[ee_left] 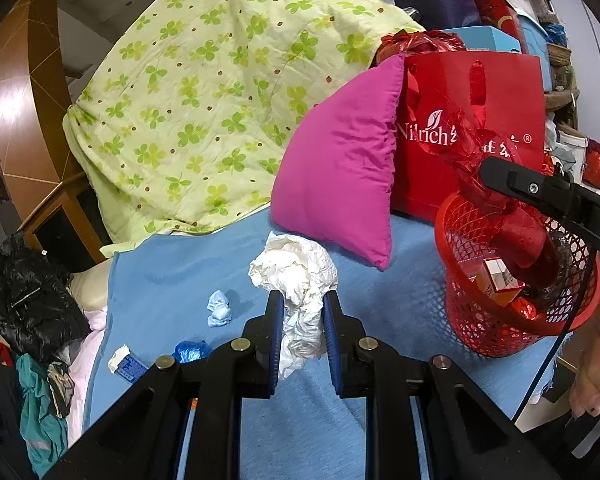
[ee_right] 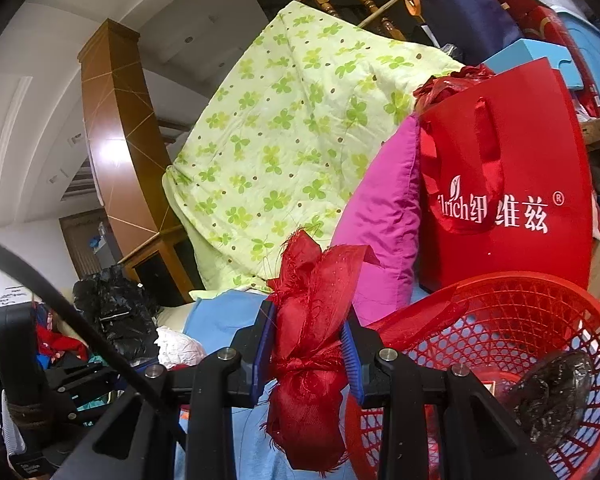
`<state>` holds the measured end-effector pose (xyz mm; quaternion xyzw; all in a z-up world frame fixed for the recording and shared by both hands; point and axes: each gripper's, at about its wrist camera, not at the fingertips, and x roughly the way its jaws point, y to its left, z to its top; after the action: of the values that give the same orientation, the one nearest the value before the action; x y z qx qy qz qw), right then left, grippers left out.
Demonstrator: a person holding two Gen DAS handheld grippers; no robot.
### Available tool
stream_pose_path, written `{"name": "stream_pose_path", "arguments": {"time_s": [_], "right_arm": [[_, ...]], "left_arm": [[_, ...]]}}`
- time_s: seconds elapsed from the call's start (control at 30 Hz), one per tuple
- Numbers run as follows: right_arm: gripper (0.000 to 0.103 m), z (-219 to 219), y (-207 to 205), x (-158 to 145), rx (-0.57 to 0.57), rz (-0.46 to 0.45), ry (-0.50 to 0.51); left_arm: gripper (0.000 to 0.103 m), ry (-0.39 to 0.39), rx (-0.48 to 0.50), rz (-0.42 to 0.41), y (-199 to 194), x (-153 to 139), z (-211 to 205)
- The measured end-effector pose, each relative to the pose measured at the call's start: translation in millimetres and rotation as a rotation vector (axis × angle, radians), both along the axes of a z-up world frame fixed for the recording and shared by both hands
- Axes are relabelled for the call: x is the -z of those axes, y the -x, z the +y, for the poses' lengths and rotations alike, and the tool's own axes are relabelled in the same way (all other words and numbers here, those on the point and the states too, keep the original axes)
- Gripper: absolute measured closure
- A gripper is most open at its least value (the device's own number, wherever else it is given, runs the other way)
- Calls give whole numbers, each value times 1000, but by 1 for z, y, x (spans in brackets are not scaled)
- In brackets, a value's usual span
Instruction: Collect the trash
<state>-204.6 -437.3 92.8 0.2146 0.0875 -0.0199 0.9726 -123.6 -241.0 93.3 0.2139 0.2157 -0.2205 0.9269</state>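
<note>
My left gripper is shut on a crumpled white paper wad that rests on the blue bed sheet. My right gripper is shut on a red cloth bundle and holds it beside the rim of a red mesh basket. In the left wrist view the right gripper and the red bundle hang over that basket, which holds a small box and a dark crumpled bag. A small pale blue wad, a blue scrap and a blue-white packet lie on the sheet.
A magenta pillow and a red paper bag stand behind the basket. A green clover quilt is piled at the back. A black jacket and clothes lie off the bed's left edge. A bare foot is at the right.
</note>
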Motion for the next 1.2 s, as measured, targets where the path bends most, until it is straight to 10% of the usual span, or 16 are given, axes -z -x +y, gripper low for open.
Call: {"name": "stream_pose_path", "arguments": {"time_s": [1.2], "right_arm": [[69,-61,44,2,115,-37,-90]], "left_arm": [[82,-40,136,-37,28,-11,-68]]}}
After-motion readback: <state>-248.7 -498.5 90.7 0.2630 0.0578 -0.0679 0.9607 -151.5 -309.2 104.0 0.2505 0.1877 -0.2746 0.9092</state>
